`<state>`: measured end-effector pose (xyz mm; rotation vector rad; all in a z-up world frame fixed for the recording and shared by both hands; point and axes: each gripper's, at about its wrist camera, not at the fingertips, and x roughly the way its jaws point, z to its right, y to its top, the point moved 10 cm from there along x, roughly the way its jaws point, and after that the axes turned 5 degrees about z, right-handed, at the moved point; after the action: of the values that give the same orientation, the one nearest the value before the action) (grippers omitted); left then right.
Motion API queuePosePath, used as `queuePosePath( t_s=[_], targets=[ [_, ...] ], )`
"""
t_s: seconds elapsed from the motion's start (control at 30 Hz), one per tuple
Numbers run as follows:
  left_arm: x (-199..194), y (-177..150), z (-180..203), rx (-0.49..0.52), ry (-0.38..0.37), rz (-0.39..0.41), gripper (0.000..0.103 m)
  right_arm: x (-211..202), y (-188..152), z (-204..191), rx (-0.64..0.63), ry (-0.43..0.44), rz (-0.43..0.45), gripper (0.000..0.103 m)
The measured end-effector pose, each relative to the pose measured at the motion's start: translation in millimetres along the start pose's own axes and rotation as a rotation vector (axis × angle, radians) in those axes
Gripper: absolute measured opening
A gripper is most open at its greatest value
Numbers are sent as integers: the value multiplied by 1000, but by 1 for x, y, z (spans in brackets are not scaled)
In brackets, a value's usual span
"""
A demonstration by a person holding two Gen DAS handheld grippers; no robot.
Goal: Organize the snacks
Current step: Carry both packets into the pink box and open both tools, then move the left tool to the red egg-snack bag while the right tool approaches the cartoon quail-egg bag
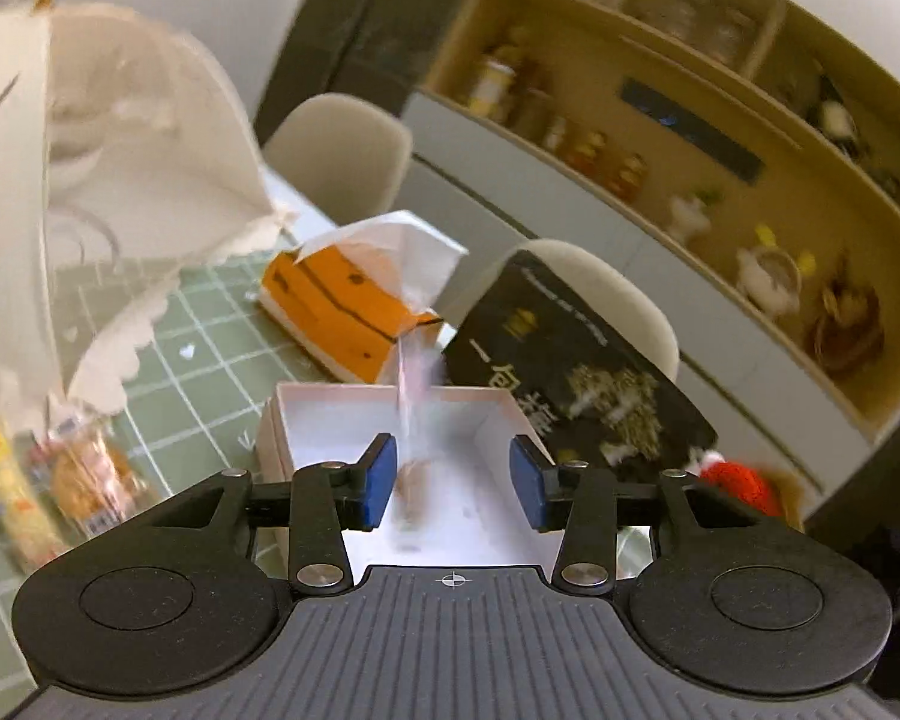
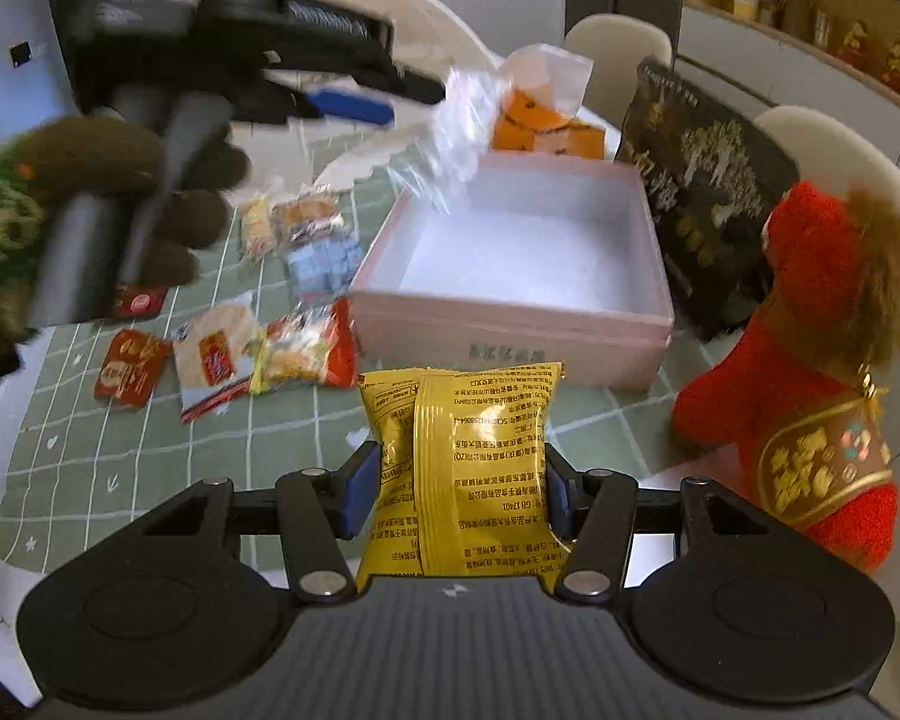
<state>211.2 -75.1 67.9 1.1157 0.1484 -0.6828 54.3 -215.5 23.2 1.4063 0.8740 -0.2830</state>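
Note:
An open pink box (image 2: 510,312) with a white inside stands on the green checked tablecloth; it also shows in the left wrist view (image 1: 510,414). My left gripper (image 1: 453,483) is open above the box, and a blurred clear-wrapped snack (image 1: 411,468) hangs between its pads, touching neither that I can see. In the right wrist view the left gripper (image 2: 354,102) hovers left of the box with the clear wrapper (image 2: 456,132) below it. My right gripper (image 2: 456,492) is shut on a yellow snack packet (image 2: 462,462), in front of the box.
Several loose snack packets (image 2: 222,348) lie on the cloth left of the box. A red plush toy (image 2: 810,360) stands to the right, a black bag (image 2: 702,180) behind the box, an orange tissue box (image 1: 342,306) beyond. A white mesh cover (image 1: 120,180) stands far left.

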Motion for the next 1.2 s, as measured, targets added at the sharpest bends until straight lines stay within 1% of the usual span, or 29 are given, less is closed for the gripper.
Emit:
queuePosePath(
  t_s=[0.1, 0.2, 0.3, 0.4, 0.47, 0.53, 0.57, 0.63, 0.73, 0.83, 0.93, 1.03, 1.1, 1.17, 1.2],
  targets=[
    [-14, -17, -17, -32, 15, -28, 46, 2, 14, 11, 25, -5, 20, 55],
    [-46, -50, -35, -62, 63, -51, 46, 14, 50, 20, 24, -12, 54, 55],
    [-76, -83, -62, -117, 154, -64, 46, 49, 92, 25, 11, -30, 75, 55],
    [-105, -105, -88, -174, 238, -74, 46, 96, 121, 36, 54, -51, 62, 58],
    [-126, -115, -105, -192, 303, -73, 46, 123, 130, 43, 58, -91, 41, 59],
    [-143, -120, -117, -191, 357, -71, 46, 137, 132, 43, 49, -116, 30, 59],
    [-152, -123, -123, -185, 379, -68, 46, 139, 131, 40, 50, -114, 32, 59],
    [-163, -126, -132, -183, 406, -72, 46, 136, 129, 31, 58, -79, 45, 60],
    [-173, -133, -140, -202, 426, -85, 46, 132, 120, 19, 59, -44, 52, 63],
    [-172, -140, -138, -213, 423, -109, 46, 140, 118, 15, 47, -64, 42, 63],
    [-172, -147, -125, -194, 381, -121, 46, 156, 125, 14, 35, -65, 26, 63],
    [-170, -154, -108, -154, 343, -146, 46, 182, 138, 11, 14, -65, -2, 63],
    [-172, -159, -101, -130, 332, -156, 46, 200, 146, 9, 3, -59, -16, 58],
    [-177, -164, -99, -125, 340, -152, 46, 211, 149, 6, 0, -40, -42, 35],
    [-179, -165, -99, -128, 345, -150, 46, 215, 149, 5, 6, -26, -61, 32]
  ],
)
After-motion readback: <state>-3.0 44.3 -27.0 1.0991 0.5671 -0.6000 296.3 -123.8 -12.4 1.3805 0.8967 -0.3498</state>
